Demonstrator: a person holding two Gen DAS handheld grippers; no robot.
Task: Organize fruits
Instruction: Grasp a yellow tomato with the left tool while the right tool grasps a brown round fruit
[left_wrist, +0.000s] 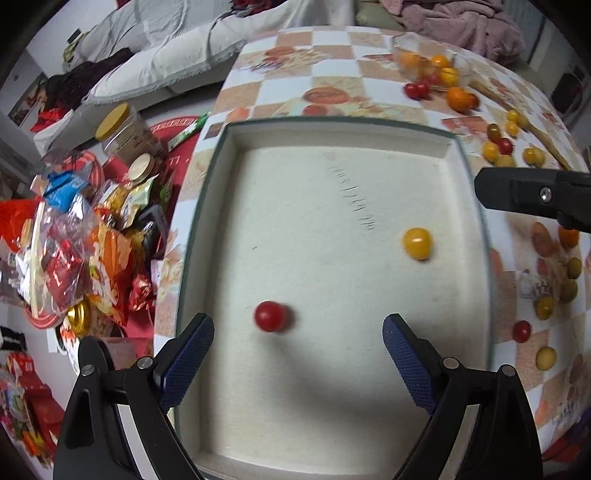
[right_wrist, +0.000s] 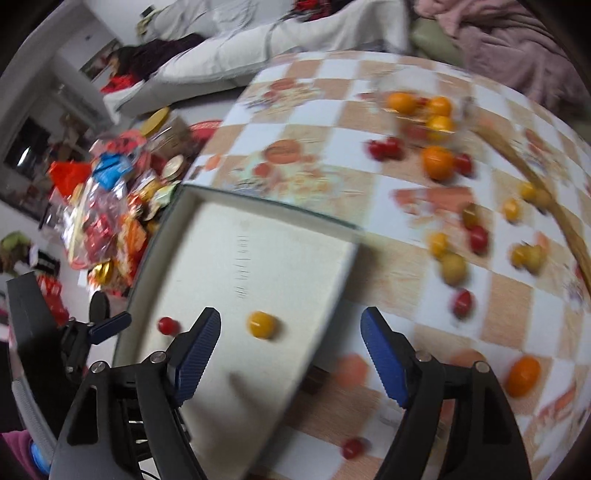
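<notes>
A shallow white tray (left_wrist: 207, 229) lies on the checkered table and holds a red cherry tomato (left_wrist: 270, 316) and a yellow one (left_wrist: 417, 242). My left gripper (left_wrist: 298, 330) is open and empty above the tray, just behind the red tomato. My right gripper (right_wrist: 291, 328) is open and empty over the tray's right edge (right_wrist: 332, 291), with the yellow tomato (right_wrist: 261, 324) between its fingers' line of sight; the red tomato (right_wrist: 168, 325) is to its left. Several red, yellow and orange fruits (right_wrist: 437, 162) lie scattered on the table to the right.
The right gripper's dark finger (left_wrist: 532, 195) juts in at the tray's right side in the left wrist view. A wicker basket rim (right_wrist: 554, 214) curves at the far right. A pile of snack packets and jars (left_wrist: 85, 236) sits left of the table. A sofa (left_wrist: 166, 55) stands behind.
</notes>
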